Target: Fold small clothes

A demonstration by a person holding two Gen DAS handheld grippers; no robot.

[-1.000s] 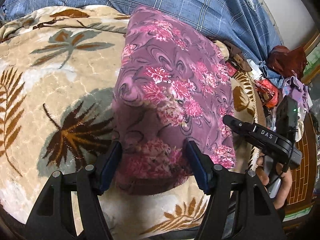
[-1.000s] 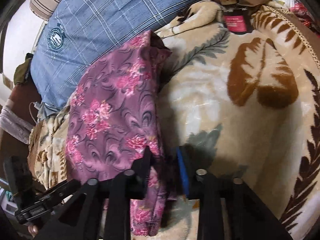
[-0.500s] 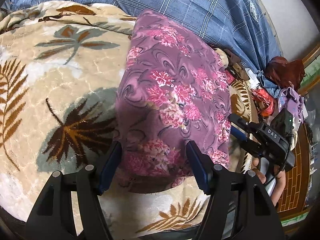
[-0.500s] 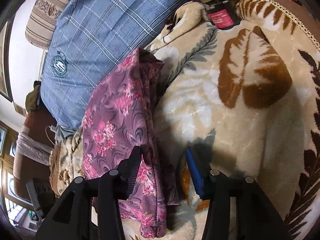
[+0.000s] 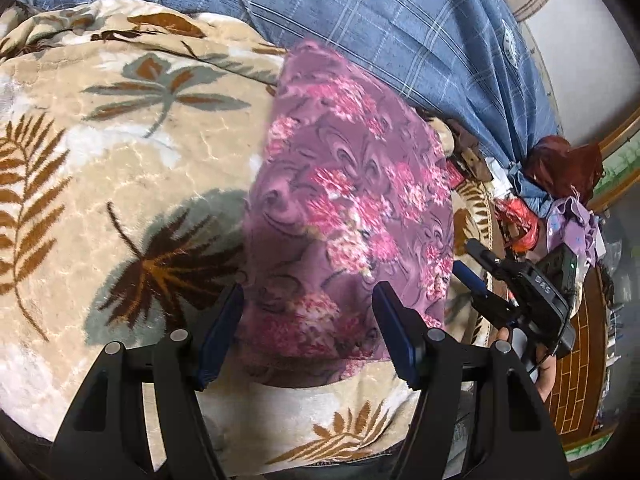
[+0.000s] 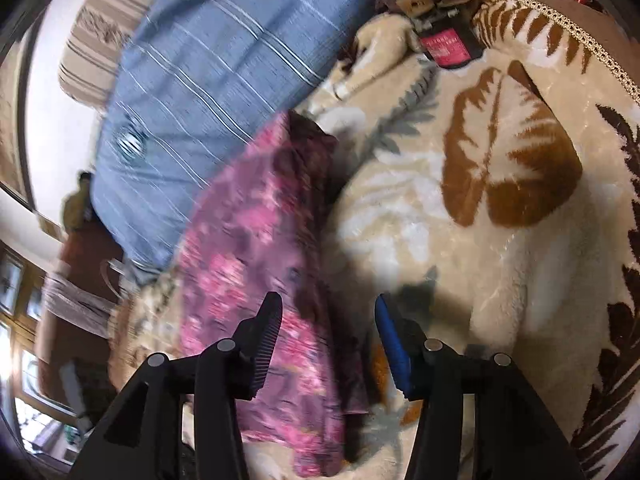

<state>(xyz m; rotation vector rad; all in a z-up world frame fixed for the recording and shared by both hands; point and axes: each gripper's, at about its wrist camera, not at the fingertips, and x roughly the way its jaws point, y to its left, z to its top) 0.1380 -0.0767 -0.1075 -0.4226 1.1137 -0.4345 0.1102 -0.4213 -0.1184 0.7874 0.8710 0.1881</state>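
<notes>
STEP: release after a fold, judged; next calls for regrasping an end to fold across | right gripper (image 6: 324, 340): jaws opening, pads clear of the garment's edge running between them | left gripper (image 5: 308, 328): jaws wide, holding nothing | floral garment (image 5: 348, 216): on leaf-print blanket (image 5: 120, 168), stretching from 6 toward 12 o'clock, blue checked cloth (image 5: 400, 20) beyond.

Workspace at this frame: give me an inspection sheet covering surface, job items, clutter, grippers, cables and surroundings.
Surface: leaf-print blanket, plush, rumpled at the far edge.
Job's things: purple floral garment, folded into a strip, lying on the blanket.
Clutter: blue checked cloth; pile of clothes; red label.
Grippers: left hand-held gripper open over the garment's near end; right hand-held gripper opening, garment edge between its jaws, not pinched.
Cables: nothing seen.
Surroundings: striped cushion, pale wall.
</notes>
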